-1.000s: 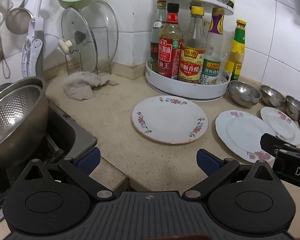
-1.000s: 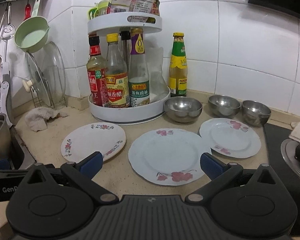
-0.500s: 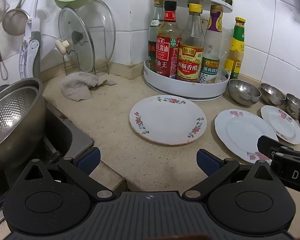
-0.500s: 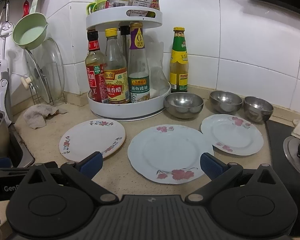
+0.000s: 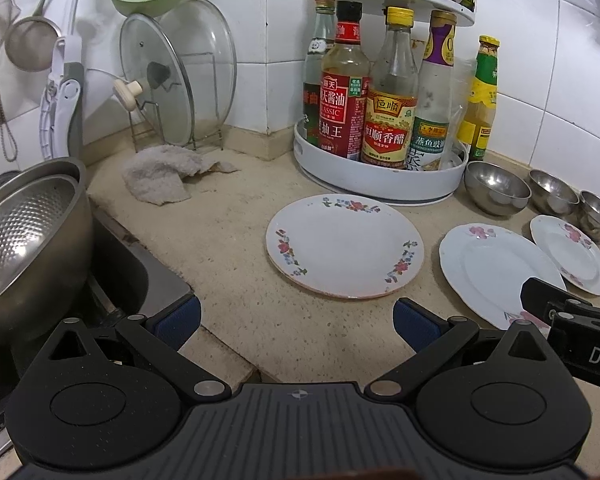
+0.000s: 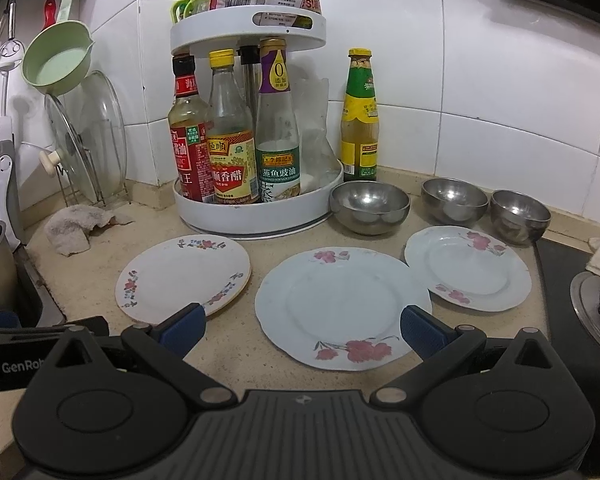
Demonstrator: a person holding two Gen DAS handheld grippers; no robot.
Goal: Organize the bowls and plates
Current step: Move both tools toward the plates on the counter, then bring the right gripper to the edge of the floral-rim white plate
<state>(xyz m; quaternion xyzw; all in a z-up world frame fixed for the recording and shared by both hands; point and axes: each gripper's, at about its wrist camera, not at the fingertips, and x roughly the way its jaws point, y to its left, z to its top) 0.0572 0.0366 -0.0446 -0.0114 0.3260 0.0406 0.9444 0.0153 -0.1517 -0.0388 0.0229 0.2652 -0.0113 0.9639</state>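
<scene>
- So, I have both tools hovering over the beige counter (image 6: 236, 344) with nothing between the fingers: my left gripper (image 5: 297, 320) is spread wide, and my right gripper (image 6: 303, 330) is spread wide as well.
- My landmark is the white two-tier bottle rack (image 6: 256, 220) standing in the tiled corner; everything below is placed against it.
- Straight in front of the rack lies the cream plate with small flowers (image 5: 345, 246), flat on the counter and apart from the other dishes. My left gripper sits just short of its near rim.
- To the right of that plate, still in front of the rack, lies the large white plate with pink flowers (image 6: 342, 308) — my right gripper's blue pads flank its near edge from above, without touching as far as I can see.
- Further right of the rack is the small white plate (image 6: 468, 268), its rim right beside the large plate's rim; I cannot tell whether they touch.
- Three steel bowls stand upright in a row to the right of the rack: the biggest bowl (image 6: 370, 208) against the rack's base, then the middle bowl (image 6: 454, 200), then the end bowl (image 6: 520, 216) beside the dark stove (image 6: 560, 280).
- Left of the rack I see a crumpled grey cloth (image 5: 164, 172) — beyond it, a steel colander (image 5: 24, 236) over the sink.
</scene>
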